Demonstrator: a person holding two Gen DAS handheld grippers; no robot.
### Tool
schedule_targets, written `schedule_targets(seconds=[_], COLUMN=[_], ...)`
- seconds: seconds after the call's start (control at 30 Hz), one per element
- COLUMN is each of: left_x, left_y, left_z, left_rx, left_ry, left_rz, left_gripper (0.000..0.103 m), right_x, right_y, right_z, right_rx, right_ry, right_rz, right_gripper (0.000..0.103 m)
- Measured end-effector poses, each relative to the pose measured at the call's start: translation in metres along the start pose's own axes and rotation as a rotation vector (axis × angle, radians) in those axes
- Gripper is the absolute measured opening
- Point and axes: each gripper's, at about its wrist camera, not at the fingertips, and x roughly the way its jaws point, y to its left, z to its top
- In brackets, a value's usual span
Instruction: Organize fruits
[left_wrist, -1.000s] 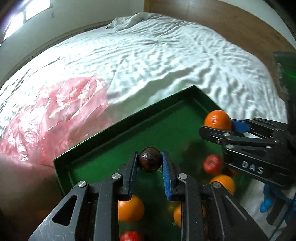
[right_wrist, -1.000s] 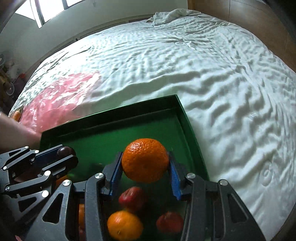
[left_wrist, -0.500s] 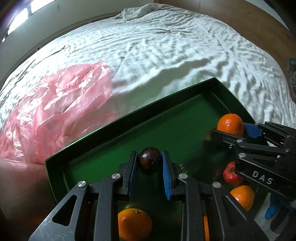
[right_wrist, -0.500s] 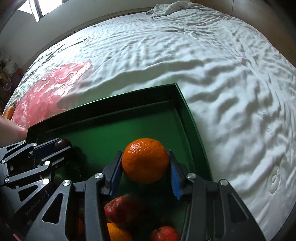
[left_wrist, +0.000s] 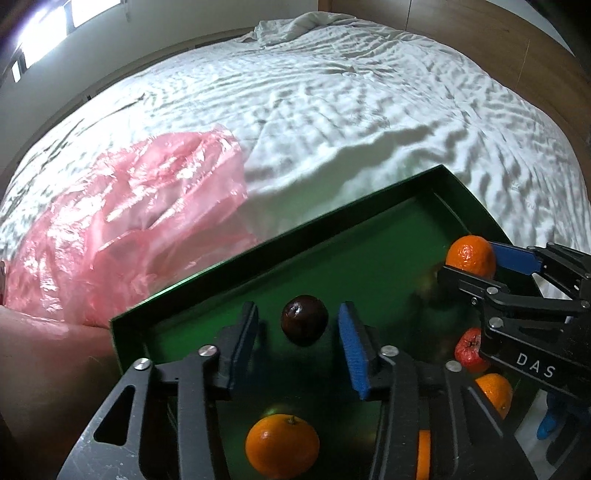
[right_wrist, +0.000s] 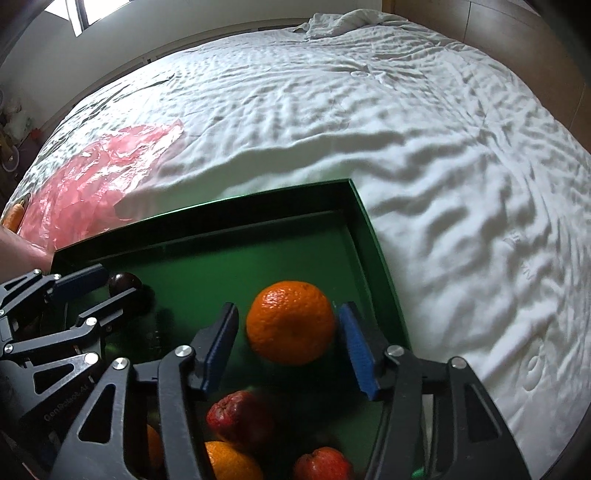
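Observation:
A green tray (left_wrist: 258, 254) lies on a white bed. In the left wrist view my left gripper (left_wrist: 298, 310) hangs over the tray's near left part. Its jaws are opening, and a dark plum (left_wrist: 304, 320) sits loose between them, clear of both pads. In the right wrist view my right gripper (right_wrist: 289, 308) is over the same tray (right_wrist: 221, 210) near its right wall. Its jaws are opening wide around an orange (right_wrist: 291, 321), with a gap at the left pad. That orange (left_wrist: 469, 254) and the right gripper's fingers (left_wrist: 517, 254) also show from the left.
More oranges (left_wrist: 282, 446) and red fruits (right_wrist: 240, 413) lie in the tray's near part. A crumpled pink plastic bag (left_wrist: 122, 221) lies on the sheet left of the tray. A person's arm (left_wrist: 37, 369) is at the lower left. Wrinkled white sheet (right_wrist: 461, 184) spreads beyond.
Both pairs of jaws have spread apart. The left one has let go of the plum and the right one of the orange. Both hands stayed over the tray.

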Motion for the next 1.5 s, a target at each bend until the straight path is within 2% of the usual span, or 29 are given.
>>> schedule_targets(seconds=[0.27, 0.43, 0.83, 1.17, 1.37, 1.5], left_x=[-0.027, -0.049, -0.085, -0.124, -0.151, -0.170], left_y=[-0.003, -0.011, -0.023, -0.025, -0.009, 0.008], left_z=[-0.004, -0.012, -0.031, -0.083, -0.126, -0.155], left_rx=[0.003, 0.026, 0.038, 0.054, 0.051, 0.059], left_ry=[-0.069, -0.119, -0.171, -0.188, -0.190, -0.193], left_rz=[0.030, 0.028, -0.007, -0.056, -0.073, -0.057], left_gripper=[0.050, 0.050, 0.054, 0.054, 0.054, 0.055], right_x=[-0.027, -0.049, -0.075, -0.098, -0.115, -0.123], right_y=[0.004, 0.003, -0.005, 0.011, 0.039, 0.071], right_z=[-0.001, -0.008, -0.031, -0.063, -0.082, -0.096], right_rx=[0.000, 0.003, 0.027, 0.034, 0.009, -0.026], right_ry=[-0.050, -0.094, -0.102, -0.113, -0.128, -0.136], right_rz=[-0.002, -0.017, -0.047, -0.039, -0.048, -0.035], right_gripper=[0.103, 0.103, 0.103, 0.103, 0.103, 0.103])
